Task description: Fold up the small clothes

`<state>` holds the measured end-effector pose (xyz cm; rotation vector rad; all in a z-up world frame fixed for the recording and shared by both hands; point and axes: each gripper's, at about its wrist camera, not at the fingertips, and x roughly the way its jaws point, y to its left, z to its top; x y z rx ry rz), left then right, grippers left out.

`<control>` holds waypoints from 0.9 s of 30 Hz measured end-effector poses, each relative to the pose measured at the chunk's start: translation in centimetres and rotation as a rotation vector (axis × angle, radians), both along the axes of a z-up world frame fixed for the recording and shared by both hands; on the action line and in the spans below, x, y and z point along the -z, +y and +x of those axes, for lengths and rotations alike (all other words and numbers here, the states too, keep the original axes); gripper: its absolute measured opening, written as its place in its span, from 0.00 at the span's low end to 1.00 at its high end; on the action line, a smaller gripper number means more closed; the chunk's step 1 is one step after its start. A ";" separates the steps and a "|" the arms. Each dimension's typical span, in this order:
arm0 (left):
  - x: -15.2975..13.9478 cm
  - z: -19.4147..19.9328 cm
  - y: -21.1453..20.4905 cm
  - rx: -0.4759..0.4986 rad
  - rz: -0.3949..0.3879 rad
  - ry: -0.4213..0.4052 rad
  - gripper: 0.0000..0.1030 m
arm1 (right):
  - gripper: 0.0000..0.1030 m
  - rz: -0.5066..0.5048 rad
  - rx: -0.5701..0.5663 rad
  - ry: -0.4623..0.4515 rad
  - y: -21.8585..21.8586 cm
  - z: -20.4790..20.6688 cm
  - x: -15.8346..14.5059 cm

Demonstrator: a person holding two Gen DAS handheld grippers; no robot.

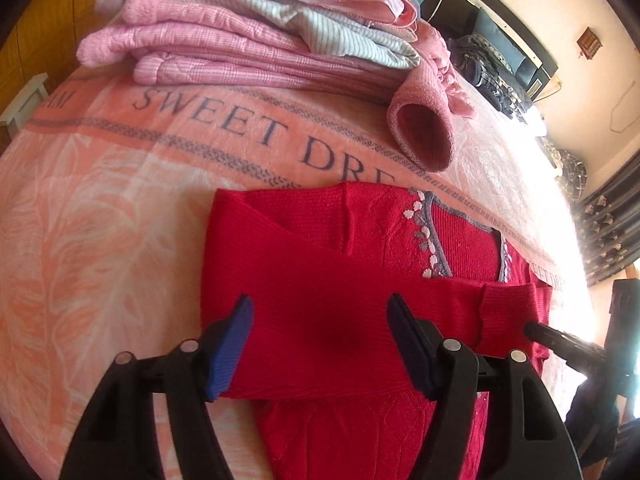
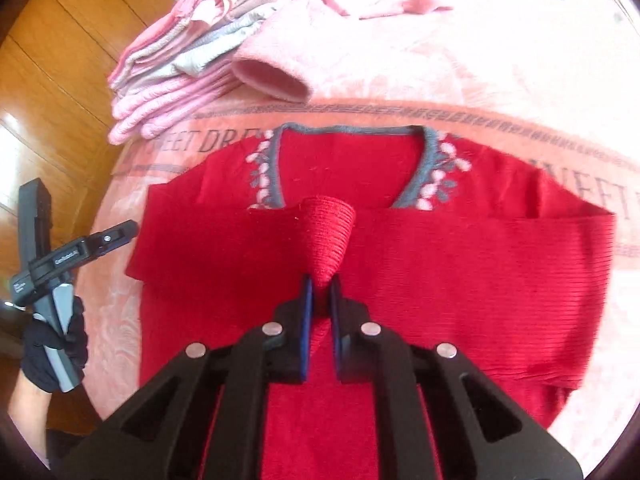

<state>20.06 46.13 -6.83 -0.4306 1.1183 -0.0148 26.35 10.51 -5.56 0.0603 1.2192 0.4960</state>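
**Left wrist view: sleeves crossed, cuff still to be laid flat**

Left wrist fisheye shows the left gripper [image 1: 320, 344] with its jaws spread wide and nothing between them, hovering low over the red sweater [image 1: 340, 280]. The right wrist view shows that same tool held off the sweater's left edge by a gloved hand [image 2: 54, 344]. The right gripper [image 2: 320, 300] is pinched tight on the ribbed cuff [image 2: 330, 224] of a sleeve, which stands up in a cone over the middle of the chest.

To do this step well, I judge the right gripper should carry the cuff across and lower it until the sleeve lies flat along the other one, then let go only once the knit rests on the body. The free left gripper can press the fold line near the shoulder so the layers do not drag. The knit looks soft and stretchy, so a slow pull should keep it from bunching.

The sweater lies front-up on a peach blanket [image 1: 100, 220] spread over the bed, neck pointing away. It is bright red ribbed knit, with a grey V-neck trim [image 2: 352, 130] and pale embroidered leaves on both sides. A pile of folded pink clothes [image 1: 248, 40] sits beyond it, apart.
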 end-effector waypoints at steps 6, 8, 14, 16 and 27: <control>2.7 0.3 -2.0 0.065 0.097 0.089 0.67 | 0.18 -0.156 0.033 -0.023 -0.3 -0.2 1.3; 1.7 0.3 -1.9 0.067 0.072 0.055 0.67 | 0.18 -0.156 0.016 -0.071 0.5 -0.7 0.4; 0.4 0.4 -0.6 0.018 0.025 -0.001 0.68 | 0.19 -0.071 -0.104 -0.011 5.2 -1.1 0.3; 0.9 0.5 -0.4 0.018 0.028 0.014 0.67 | 0.24 -0.156 -0.123 -0.019 6.8 -1.5 1.1; 2.8 0.9 -0.8 0.023 0.046 0.060 0.71 | 0.07 -0.240 -0.087 -0.029 6.2 -0.9 3.6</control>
